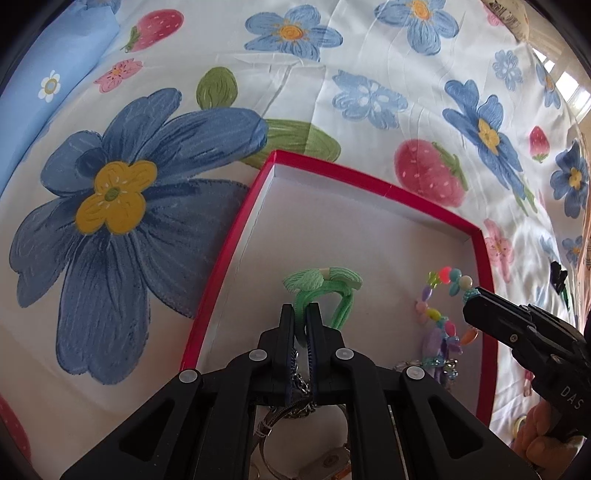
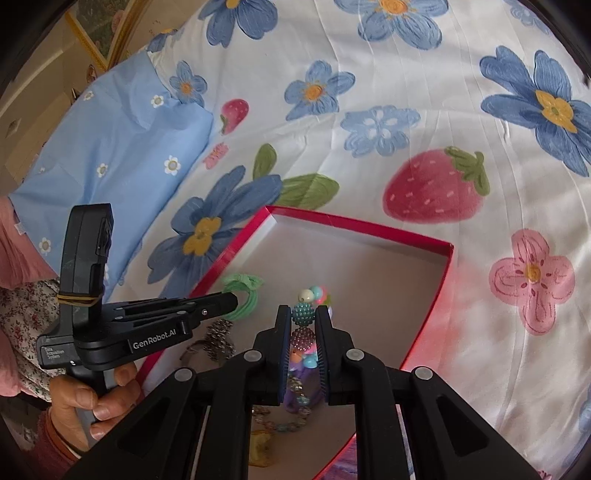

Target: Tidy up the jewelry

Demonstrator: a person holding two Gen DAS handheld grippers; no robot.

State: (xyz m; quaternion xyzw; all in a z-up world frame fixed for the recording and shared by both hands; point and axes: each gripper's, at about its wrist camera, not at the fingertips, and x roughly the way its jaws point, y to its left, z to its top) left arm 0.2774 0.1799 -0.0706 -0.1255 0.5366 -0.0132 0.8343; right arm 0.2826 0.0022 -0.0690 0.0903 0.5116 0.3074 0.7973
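You held the left gripper (image 1: 300, 314) clenched on the green fabric hair tie (image 1: 325, 291) and the right gripper (image 2: 303, 316) on the multicoloured beaded bracelet (image 2: 303, 314), both over the shallow red-rimmed cardboard box (image 1: 369, 181), likely needing release next.

Setting: a home bedroom. The work surface is a bed (image 2: 424, 122) covered by a white quilt printed with blue flowers and strawberries. A light-blue pillow (image 2: 122, 155) with small daisies lies toward the far left corner of the bed. A framed picture (image 2: 99, 33) stands beyond that corner. A bright window (image 1: 565, 85) shows past the bed's far right edge.
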